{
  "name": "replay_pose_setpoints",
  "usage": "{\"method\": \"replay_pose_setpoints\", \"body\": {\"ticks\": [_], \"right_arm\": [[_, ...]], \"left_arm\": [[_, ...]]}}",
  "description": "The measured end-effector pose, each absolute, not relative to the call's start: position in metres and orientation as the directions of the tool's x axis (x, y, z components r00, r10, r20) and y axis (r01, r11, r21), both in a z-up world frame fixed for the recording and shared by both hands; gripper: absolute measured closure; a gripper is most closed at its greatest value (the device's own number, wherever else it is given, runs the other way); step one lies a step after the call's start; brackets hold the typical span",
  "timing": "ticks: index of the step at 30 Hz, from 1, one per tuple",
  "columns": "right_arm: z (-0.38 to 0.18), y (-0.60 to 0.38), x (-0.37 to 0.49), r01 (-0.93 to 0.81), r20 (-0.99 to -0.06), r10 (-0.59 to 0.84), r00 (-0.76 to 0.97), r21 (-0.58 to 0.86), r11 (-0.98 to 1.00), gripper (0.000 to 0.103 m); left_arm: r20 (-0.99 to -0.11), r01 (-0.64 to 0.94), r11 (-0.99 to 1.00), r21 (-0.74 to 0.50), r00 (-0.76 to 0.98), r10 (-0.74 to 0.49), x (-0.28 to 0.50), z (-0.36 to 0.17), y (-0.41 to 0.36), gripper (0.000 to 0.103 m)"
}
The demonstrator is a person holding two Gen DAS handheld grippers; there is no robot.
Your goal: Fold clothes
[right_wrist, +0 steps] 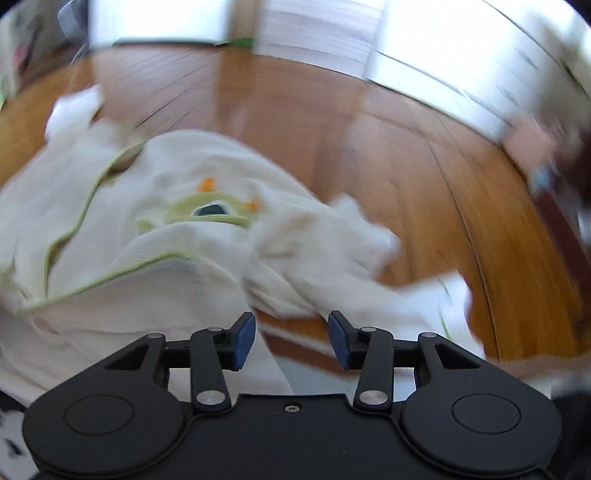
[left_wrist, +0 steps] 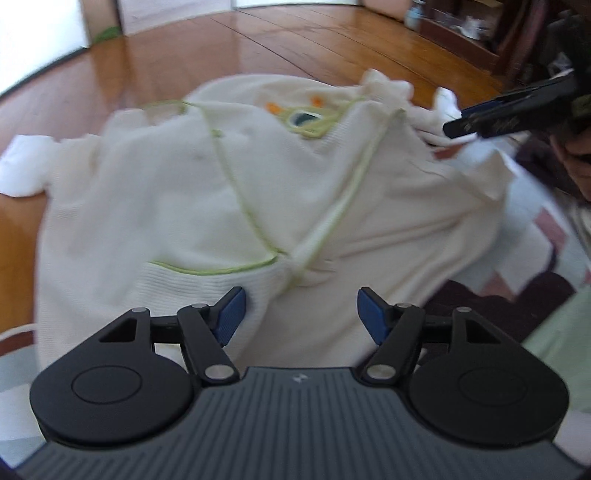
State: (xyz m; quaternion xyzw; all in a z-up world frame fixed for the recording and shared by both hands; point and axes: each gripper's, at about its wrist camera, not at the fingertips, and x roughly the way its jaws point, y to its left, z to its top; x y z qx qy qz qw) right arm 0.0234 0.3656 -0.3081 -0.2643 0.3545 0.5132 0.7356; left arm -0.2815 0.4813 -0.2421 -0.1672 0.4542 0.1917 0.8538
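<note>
A cream baby garment (left_wrist: pixel 207 206) with green piping and a green and orange embroidered patch (left_wrist: pixel 306 120) lies crumpled on the wooden floor (left_wrist: pixel 155 62). My left gripper (left_wrist: pixel 301 314) is open and empty just above its near part. The right gripper shows in the left wrist view at the upper right (left_wrist: pixel 480 122), over the garment's far right edge. In the right wrist view the same garment (right_wrist: pixel 155 236) lies ahead and to the left, and my right gripper (right_wrist: pixel 291 339) is open and empty above its sleeve (right_wrist: pixel 332 266). Both views are motion blurred.
A patterned mat (left_wrist: pixel 546 229) with dark, pink and white patches lies under the garment's right side. A dark wooden shelf (left_wrist: pixel 491 33) stands at the far right. A white door and wall (right_wrist: pixel 332 33) run along the back.
</note>
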Motion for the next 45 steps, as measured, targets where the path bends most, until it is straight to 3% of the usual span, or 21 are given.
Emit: {"method": "replay_pose_setpoints", "body": {"ticks": [5, 8, 12, 14, 17, 19, 21, 22, 23, 24, 25, 29, 32, 37, 39, 40, 42, 43, 45], "right_arm": [[-0.312, 0.314, 0.04, -0.876, -0.803, 0.579, -0.137, 0.372, 0.308, 0.055], [-0.333, 0.304, 0.041, -0.797, -0.797, 0.543, -0.266, 0.498, 0.341, 0.055], [-0.352, 0.312, 0.035, -0.774, -0.82, 0.51, -0.262, 0.494, 0.396, 0.051], [-0.36, 0.32, 0.033, -0.796, -0.845, 0.496, -0.199, 0.435, 0.422, 0.031], [-0.366, 0.324, 0.025, -0.84, -0.866, 0.483, -0.124, 0.351, 0.413, 0.021], [-0.366, 0.324, 0.017, -0.873, -0.873, 0.481, -0.082, 0.296, 0.388, 0.022], [-0.367, 0.323, 0.009, -0.901, -0.876, 0.48, -0.039, 0.239, 0.362, 0.041], [-0.366, 0.321, 0.004, -0.926, -0.881, 0.473, 0.012, 0.169, 0.337, 0.065], [-0.366, 0.317, 0.0, -0.944, -0.881, 0.468, 0.061, 0.102, 0.315, 0.098], [-0.366, 0.312, 0.0, -0.952, -0.878, 0.473, 0.073, 0.08, 0.297, 0.102], [-0.365, 0.305, 0.004, -0.949, -0.872, 0.487, 0.057, 0.105, 0.298, 0.102], [-0.356, 0.276, 0.017, -0.938, -0.82, 0.572, -0.027, 0.218, 0.268, 0.102], [-0.35, 0.245, 0.01, -0.955, -0.785, 0.603, -0.142, 0.268, 0.125, 0.102], [-0.362, 0.215, 0.004, -0.965, -0.858, 0.481, -0.18, 0.248, 0.08, 0.102], [-0.36, 0.209, 0.006, -0.962, -0.861, 0.476, -0.178, 0.255, 0.1, 0.096], [-0.356, 0.209, 0.008, -0.96, -0.854, 0.492, -0.169, 0.256, 0.115, 0.092], [-0.348, 0.21, 0.013, -0.954, -0.838, 0.525, -0.15, 0.262, 0.145, 0.07], [-0.344, 0.212, 0.014, -0.951, -0.827, 0.545, -0.14, 0.266, 0.158, 0.058], [-0.337, 0.216, 0.016, -0.946, -0.804, 0.581, -0.126, 0.275, 0.175, 0.055]], "left_arm": [[-0.874, -0.435, 0.891, -0.131, 0.475, 0.104, -0.271, -0.256, 0.47, 0.032], [-0.88, -0.406, 0.908, -0.103, 0.462, 0.107, -0.267, -0.258, 0.46, 0.032], [-0.883, -0.39, 0.915, -0.102, 0.459, 0.097, -0.264, -0.26, 0.454, 0.032], [-0.881, -0.378, 0.922, -0.082, 0.459, 0.11, -0.261, -0.261, 0.451, 0.029], [-0.884, -0.373, 0.925, -0.067, 0.452, 0.118, -0.255, -0.268, 0.452, 0.022], [-0.894, -0.376, 0.924, -0.077, 0.436, 0.103, -0.251, -0.277, 0.454, 0.022], [-0.897, -0.367, 0.929, -0.05, 0.426, 0.12, -0.25, -0.285, 0.452, 0.027], [-0.89, -0.342, 0.94, -0.008, 0.431, 0.149, -0.25, -0.285, 0.447, 0.036], [-0.883, -0.307, 0.951, 0.018, 0.442, 0.159, -0.249, -0.284, 0.443, 0.052], [-0.881, -0.289, 0.957, 0.016, 0.449, 0.15, -0.249, -0.281, 0.441, 0.083], [-0.881, -0.28, 0.96, 0.006, 0.452, 0.137, -0.248, -0.279, 0.44, 0.089], [-0.89, -0.276, 0.959, -0.071, 0.452, 0.064, -0.254, -0.269, 0.439, 0.1], [-0.892, -0.18, 0.958, -0.221, 0.435, -0.124, -0.278, -0.259, 0.42, 0.099], [-0.903, -0.198, 0.96, -0.197, 0.417, -0.099, -0.297, -0.253, 0.414, 0.097], [-0.882, -0.264, 0.93, -0.256, 0.457, -0.113, -0.3, -0.247, 0.431, 0.088], [-0.877, -0.287, 0.921, -0.264, 0.468, -0.106, -0.302, -0.245, 0.436, 0.084], [-0.873, -0.335, 0.91, -0.244, 0.485, -0.055, -0.307, -0.239, 0.444, 0.066], [-0.869, -0.359, 0.904, -0.233, 0.494, -0.027, -0.308, -0.236, 0.448, 0.062], [-0.859, -0.418, 0.884, -0.21, 0.511, 0.038, -0.314, -0.229, 0.457, 0.055]]}}
